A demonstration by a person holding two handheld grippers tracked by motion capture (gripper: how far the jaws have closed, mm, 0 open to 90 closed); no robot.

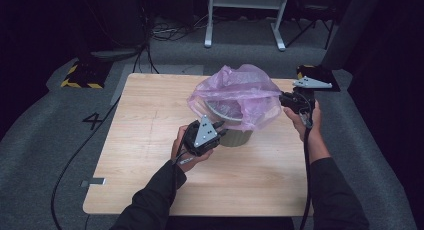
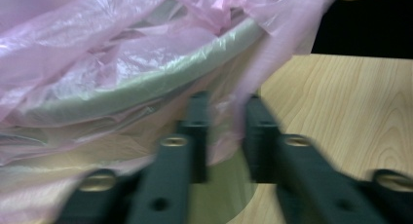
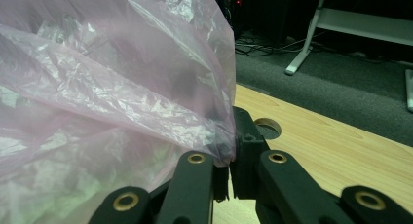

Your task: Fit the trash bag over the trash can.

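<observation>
A crumpled pink plastic bag (image 1: 235, 90) lies over a grey-green round bin (image 1: 239, 137) at the middle of the wooden table (image 1: 150, 140). My left gripper (image 1: 222, 132) is at the bin's near left side. In the left gripper view its jaws (image 2: 226, 136) stand a little apart, and a hanging edge of the bag (image 2: 97, 53) falls between them below the bin's rim (image 2: 160, 73); that view is blurred. My right gripper (image 1: 284, 99) is at the bag's right side. Its jaws (image 3: 229, 156) are shut on a fold of the bag (image 3: 97, 87).
A round hole (image 3: 268, 129) is cut in the tabletop near the right gripper. Beyond the table's far edge stand a white metal frame (image 1: 245, 10) and a yellow-and-black striped base (image 1: 80, 75). Cables run across the grey floor at the left.
</observation>
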